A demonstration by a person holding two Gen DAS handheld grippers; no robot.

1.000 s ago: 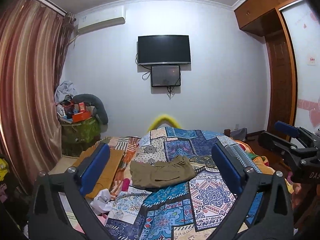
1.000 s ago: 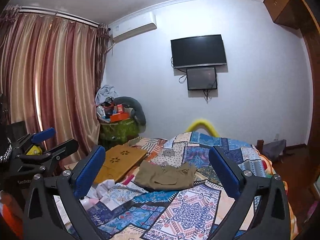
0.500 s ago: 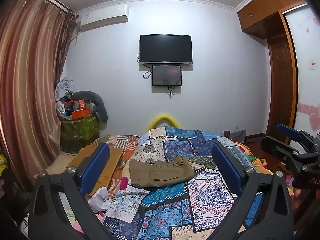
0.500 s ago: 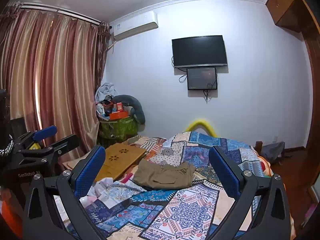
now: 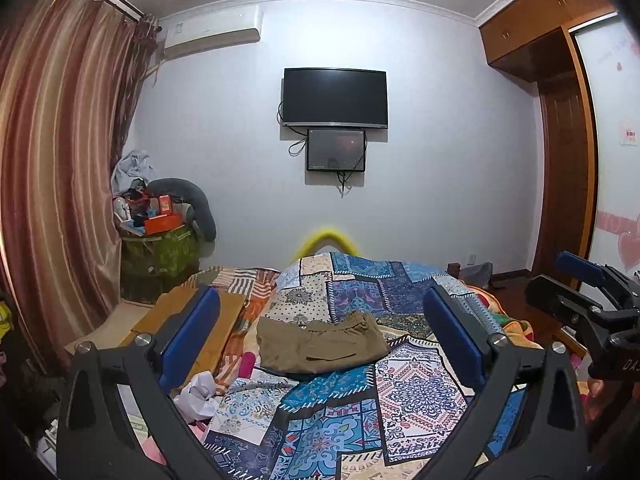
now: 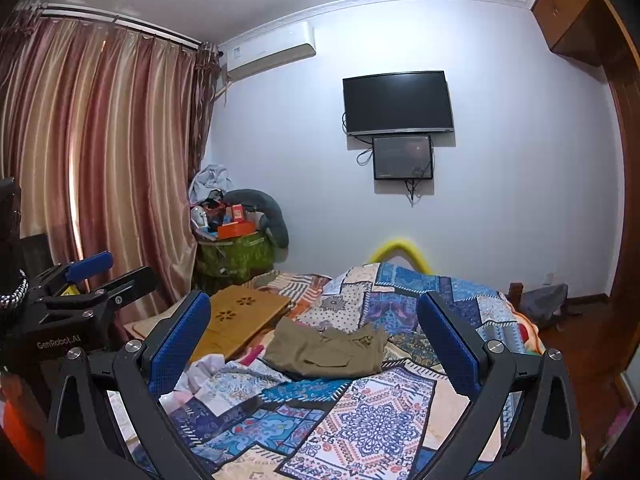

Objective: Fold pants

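The olive-brown pants (image 5: 320, 344) lie folded in a compact bundle on the patchwork bedspread (image 5: 400, 392), also in the right wrist view (image 6: 326, 350). My left gripper (image 5: 320, 340) is open and empty, held well back from the pants and above the bed's near end. My right gripper (image 6: 316, 344) is open and empty, likewise well short of the pants. Each gripper shows at the edge of the other's view: the right one (image 5: 580, 296) and the left one (image 6: 92, 280).
A wooden lap desk (image 6: 244, 316) lies on the bed's left side beside crumpled white cloth (image 6: 204, 372). A cluttered green stand (image 6: 236, 256) is by the curtains (image 6: 100, 168). A TV (image 6: 398, 102) hangs on the far wall. A wardrobe (image 5: 560, 160) stands right.
Both grippers have drifted slightly up and back, shifting the view a little. The pants have not moved. Both grippers stay open.
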